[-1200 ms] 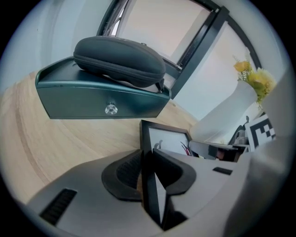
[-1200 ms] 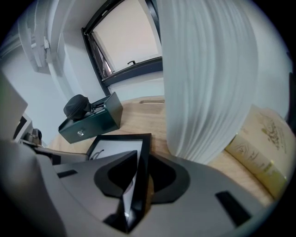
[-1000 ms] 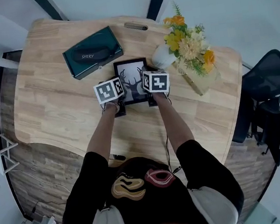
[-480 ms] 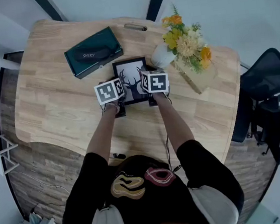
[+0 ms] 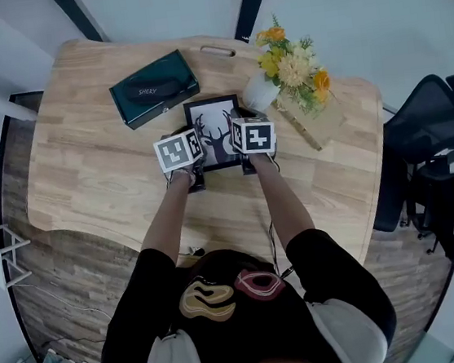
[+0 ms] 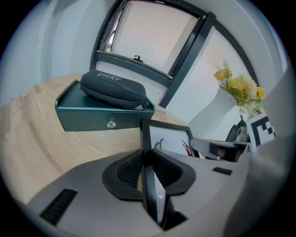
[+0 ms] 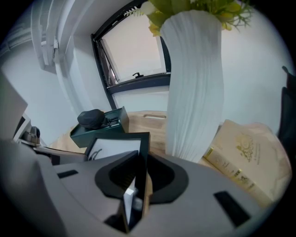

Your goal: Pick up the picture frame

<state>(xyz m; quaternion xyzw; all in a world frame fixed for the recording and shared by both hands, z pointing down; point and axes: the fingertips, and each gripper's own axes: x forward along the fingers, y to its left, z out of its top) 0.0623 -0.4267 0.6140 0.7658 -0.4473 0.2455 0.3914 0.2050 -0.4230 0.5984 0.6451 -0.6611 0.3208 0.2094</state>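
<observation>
You clamp frame [image 5: 213, 123] both sides: left gripper [image 6: 147, 171] on left edge, right gripper [image 7: 136, 180] on right. Hands have risen since a second ago; frame looks clear of table [image 5: 87, 177], near box [image 5: 154, 88] and vase [image 5: 263, 91]. Pick-up nearly done.

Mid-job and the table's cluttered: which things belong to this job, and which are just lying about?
Part of the job: picture frame, left gripper and right gripper shut on its side edges.
Lying about: green box, glasses case on it, white vase of flowers, book.
</observation>
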